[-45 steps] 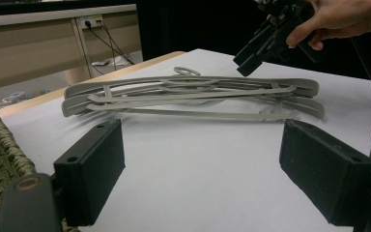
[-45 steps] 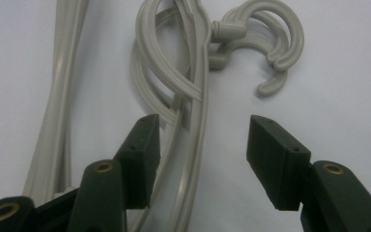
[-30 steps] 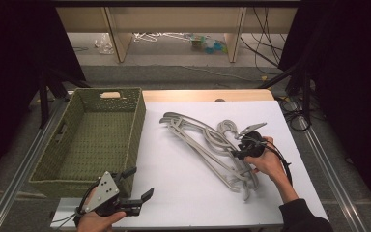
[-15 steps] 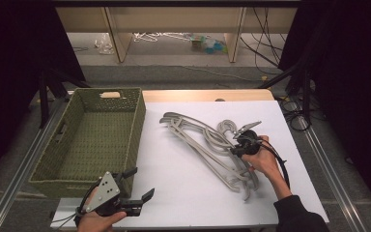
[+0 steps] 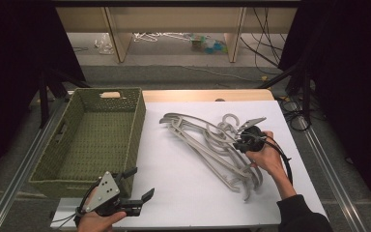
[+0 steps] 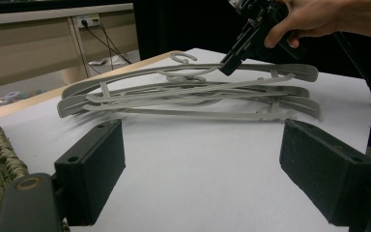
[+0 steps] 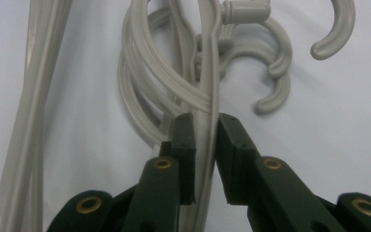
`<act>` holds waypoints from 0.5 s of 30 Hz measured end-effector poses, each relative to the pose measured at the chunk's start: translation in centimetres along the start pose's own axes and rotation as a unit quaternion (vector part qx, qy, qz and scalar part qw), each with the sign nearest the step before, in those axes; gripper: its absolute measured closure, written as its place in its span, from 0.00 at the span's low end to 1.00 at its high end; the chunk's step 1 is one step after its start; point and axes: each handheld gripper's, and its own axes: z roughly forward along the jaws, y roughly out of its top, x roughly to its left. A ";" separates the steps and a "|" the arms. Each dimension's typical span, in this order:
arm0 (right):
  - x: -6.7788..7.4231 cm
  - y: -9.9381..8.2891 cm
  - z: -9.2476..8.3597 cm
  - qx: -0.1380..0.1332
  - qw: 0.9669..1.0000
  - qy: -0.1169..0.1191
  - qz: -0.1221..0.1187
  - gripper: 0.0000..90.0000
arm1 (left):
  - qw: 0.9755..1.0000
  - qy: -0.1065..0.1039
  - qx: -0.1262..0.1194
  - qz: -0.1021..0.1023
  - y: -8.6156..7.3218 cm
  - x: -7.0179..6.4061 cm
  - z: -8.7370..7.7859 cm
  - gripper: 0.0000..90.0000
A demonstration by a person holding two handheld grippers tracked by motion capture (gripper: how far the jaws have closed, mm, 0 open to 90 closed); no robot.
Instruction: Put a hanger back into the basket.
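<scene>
Several grey plastic hangers (image 5: 207, 145) lie in a loose pile on the white table, right of centre. My right gripper (image 5: 236, 144) reaches into the pile near the hooks (image 7: 275, 63). Its jaws have just been closing and now pinch the thin upright rim of the top hanger (image 7: 216, 72), with the pads on either side at the right gripper (image 7: 205, 123). From the left gripper view, the right gripper (image 6: 227, 67) comes down onto the top hanger's bar (image 6: 270, 72). My left gripper (image 5: 142, 182) rests at the table's near left edge, open and empty, its jaws wide apart at the left gripper (image 6: 200, 130).
A green woven basket (image 5: 137, 125) stands on the left side of the table, and its corner (image 6: 0, 150) lies beside my left gripper. A black cable (image 5: 285, 159) trails from the right gripper along the forearm. White table surface (image 5: 183, 193) lies between the two grippers.
The right gripper's jaws have come together on the top hanger, and the hand has shifted slightly. The left gripper has stayed where it was.
</scene>
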 end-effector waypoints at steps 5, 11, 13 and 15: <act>-0.1 0.3 -1.4 -0.017 1.000 0.004 0.012 0.90 | 1.000 0.000 -0.002 -0.005 0.0 0.0 0.0 0.18; 0.3 1.1 -3.1 -0.030 0.999 -0.001 -0.011 0.90 | 1.000 0.000 -0.003 -0.002 0.0 0.0 0.0 0.18; 0.4 1.2 -3.3 -0.039 0.999 -0.006 -0.014 0.90 | 1.000 0.000 -0.003 0.000 0.1 0.0 -0.1 0.18; 0.6 1.4 -3.7 -0.050 0.998 -0.008 -0.023 0.90 | 1.000 0.001 -0.003 -0.001 0.1 0.0 -0.1 0.18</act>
